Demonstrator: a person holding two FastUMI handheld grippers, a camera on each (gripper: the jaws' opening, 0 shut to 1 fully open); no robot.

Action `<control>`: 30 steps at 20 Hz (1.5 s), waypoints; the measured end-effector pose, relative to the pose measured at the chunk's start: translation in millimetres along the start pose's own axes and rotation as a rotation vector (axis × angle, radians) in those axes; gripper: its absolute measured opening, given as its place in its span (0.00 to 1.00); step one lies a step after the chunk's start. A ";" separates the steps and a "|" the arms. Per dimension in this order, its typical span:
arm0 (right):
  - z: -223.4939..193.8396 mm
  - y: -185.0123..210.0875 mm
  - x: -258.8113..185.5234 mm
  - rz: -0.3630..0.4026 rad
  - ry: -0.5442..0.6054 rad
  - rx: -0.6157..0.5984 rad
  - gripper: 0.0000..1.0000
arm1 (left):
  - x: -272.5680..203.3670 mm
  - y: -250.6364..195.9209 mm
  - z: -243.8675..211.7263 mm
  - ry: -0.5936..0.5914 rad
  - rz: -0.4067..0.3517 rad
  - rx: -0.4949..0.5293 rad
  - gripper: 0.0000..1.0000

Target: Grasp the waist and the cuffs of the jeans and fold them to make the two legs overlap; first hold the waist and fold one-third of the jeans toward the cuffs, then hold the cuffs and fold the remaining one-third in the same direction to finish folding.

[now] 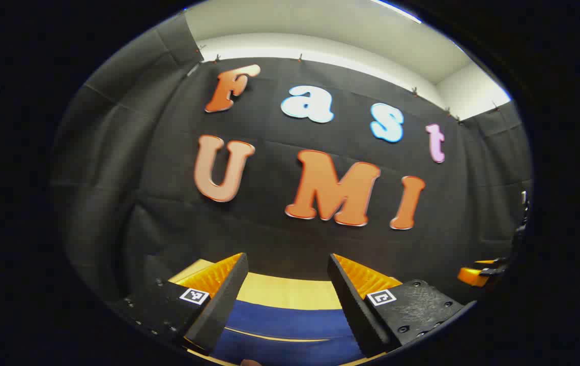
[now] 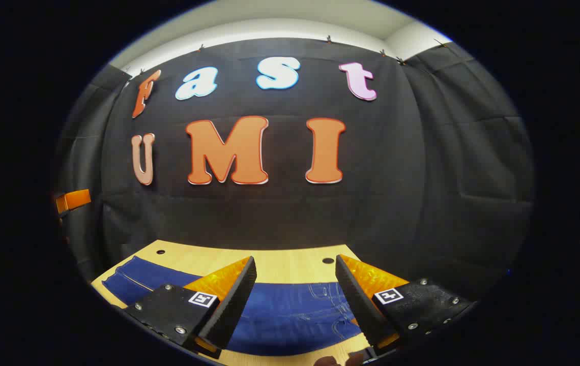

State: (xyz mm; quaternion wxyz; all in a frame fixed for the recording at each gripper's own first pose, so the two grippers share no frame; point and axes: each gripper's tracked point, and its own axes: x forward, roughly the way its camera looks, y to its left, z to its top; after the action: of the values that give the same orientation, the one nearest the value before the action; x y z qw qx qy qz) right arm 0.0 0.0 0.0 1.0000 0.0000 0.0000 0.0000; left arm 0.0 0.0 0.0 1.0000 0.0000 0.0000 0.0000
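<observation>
Blue jeans point(image 2: 290, 315) lie flat on a light wooden table point(image 2: 280, 264), running across the bottom of the right gripper view; stitched pocket seams show near the right side. My right gripper point(image 2: 295, 277) hovers above them, open, with nothing between its fingers. In the left gripper view the jeans point(image 1: 285, 320) appear as a blue band below my left gripper point(image 1: 287, 274), which is also open and empty above the cloth. The other gripper point(image 1: 478, 274) shows at the far right edge of the left gripper view and at the far left edge point(image 2: 72, 201) of the right gripper view.
The table's far edge meets the booth's black cloth wall point(image 2: 290, 213). A small dark hole point(image 2: 327, 260) sits in the tabletop beyond the jeans. Bare wood point(image 1: 290, 290) lies between the jeans and the wall.
</observation>
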 end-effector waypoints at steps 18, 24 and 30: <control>2.8 32.0 20.3 0.050 -0.030 -0.038 0.96 | 0.2 53.1 35.6 -0.136 0.069 0.133 0.96; -20.2 36.6 4.0 0.027 0.027 -0.054 0.96 | -6.7 86.0 27.5 -0.092 0.069 0.213 0.94; -30.1 41.1 12.1 0.032 0.069 -0.039 0.97 | -11.2 110.2 -6.9 -0.010 0.037 0.520 1.00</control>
State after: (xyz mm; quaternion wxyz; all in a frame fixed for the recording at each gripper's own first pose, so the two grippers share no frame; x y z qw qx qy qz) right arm 12.1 41.1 -30.1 0.9991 -0.0195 0.0344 0.0158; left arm -11.2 110.2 -6.9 0.9662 0.2570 -0.0048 0.0182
